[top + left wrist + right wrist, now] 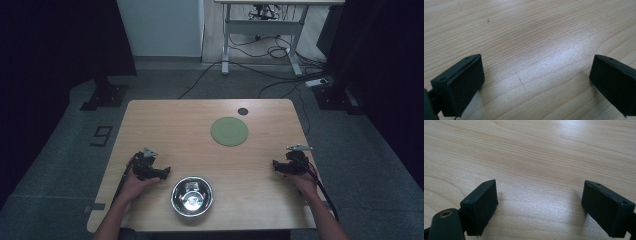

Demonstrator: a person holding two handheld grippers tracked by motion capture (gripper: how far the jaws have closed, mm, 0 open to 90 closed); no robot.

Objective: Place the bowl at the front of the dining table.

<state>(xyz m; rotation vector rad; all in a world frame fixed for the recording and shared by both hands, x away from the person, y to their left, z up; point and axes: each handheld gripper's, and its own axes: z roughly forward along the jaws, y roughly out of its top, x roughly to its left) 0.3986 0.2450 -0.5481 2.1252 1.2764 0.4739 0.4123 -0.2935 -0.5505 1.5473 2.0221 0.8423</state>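
Left to right. Left gripper (162, 172) rests low on the pale wooden table (165, 125) at the near left, jaws spread wide with nothing but bare wood grain between them in the left gripper view (536, 82). Just right of it, at the near middle edge, sits the shiny round steel bowl (192, 196), upright, looks empty, untouched, apart from both grippers. Farther back and right of centre lies the flat round green mat (229, 131), with a small dark round disc (242, 111) just beyond it near the far edge. Right gripper (276, 165) sits at the near right, jaws released and wide apart over bare table in its own view (539, 202), holding nothing. Progress: judged to be at the very start, nothing gripped or placed. Likely left to do: grasp the bowl and carry it, probably onto the green mat, then let go.
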